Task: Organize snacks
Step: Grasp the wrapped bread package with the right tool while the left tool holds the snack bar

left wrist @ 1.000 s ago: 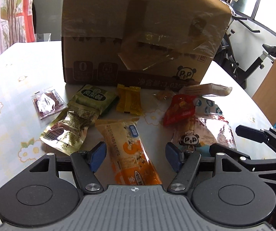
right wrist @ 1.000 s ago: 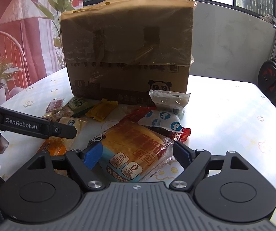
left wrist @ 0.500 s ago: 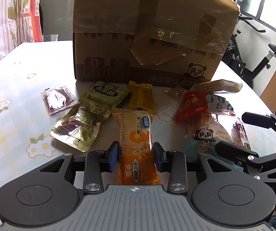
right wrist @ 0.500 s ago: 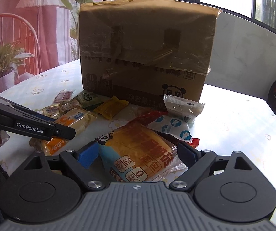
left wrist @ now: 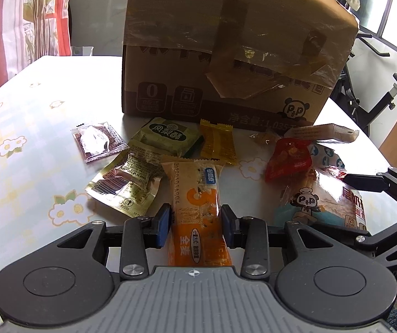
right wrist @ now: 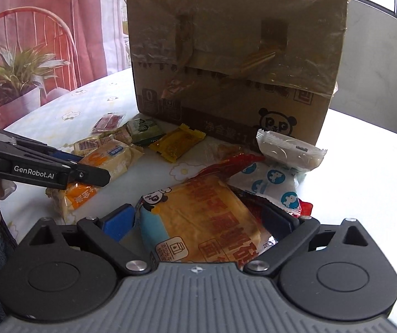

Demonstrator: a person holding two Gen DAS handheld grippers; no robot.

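A taped cardboard box (left wrist: 237,55) stands at the back of the bench (left wrist: 32,127), with loose snacks scattered in front of it. The right gripper (right wrist: 198,222) has just been opening its jaws and now straddles the large panda bread pack (right wrist: 198,219), pads apparently clear of it. The left gripper (left wrist: 195,224) has closed within the last second on 1 orange cereal bar (left wrist: 195,199), its pads pressing the wrapper's sides as the bar lies flat beside the gold packet (left wrist: 126,186). Judged from this, 1 snack is secured, and the bread pack awaits its grip.
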